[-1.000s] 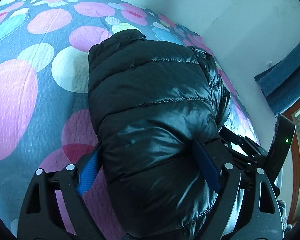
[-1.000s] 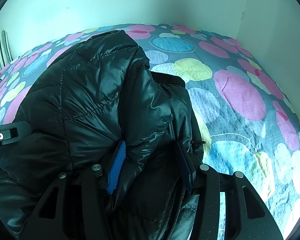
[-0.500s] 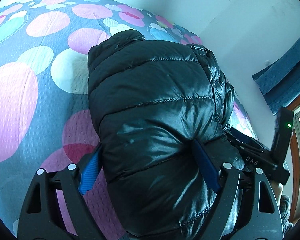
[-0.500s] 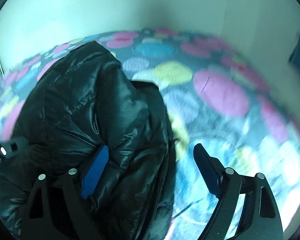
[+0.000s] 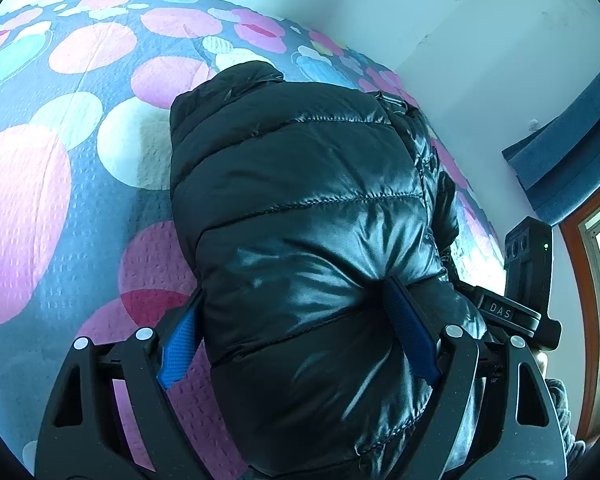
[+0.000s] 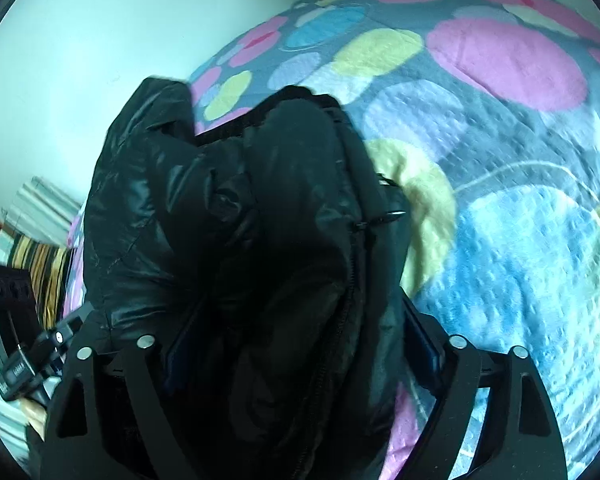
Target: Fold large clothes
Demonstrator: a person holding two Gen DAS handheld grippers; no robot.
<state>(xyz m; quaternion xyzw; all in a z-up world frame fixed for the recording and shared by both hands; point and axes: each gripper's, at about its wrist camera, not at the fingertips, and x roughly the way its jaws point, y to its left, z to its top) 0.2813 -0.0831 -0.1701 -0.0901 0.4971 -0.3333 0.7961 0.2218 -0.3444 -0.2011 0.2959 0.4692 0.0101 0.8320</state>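
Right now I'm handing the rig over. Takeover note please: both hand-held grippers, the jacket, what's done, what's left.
Left hand-held gripper: jaws wide, clamped across the folded end of the black puffer jacket.
Right hand-held gripper: jaws have just been closing with the jacket's zipper side between them. It is too dark to tell whether the pads press on it.
Jacket: a compact bundle lying on the spotted bedspread.
Done: the jacket looks folded over into a bundle.
Left: probably secure the right grip, finish or tidy the last fold, then let go.
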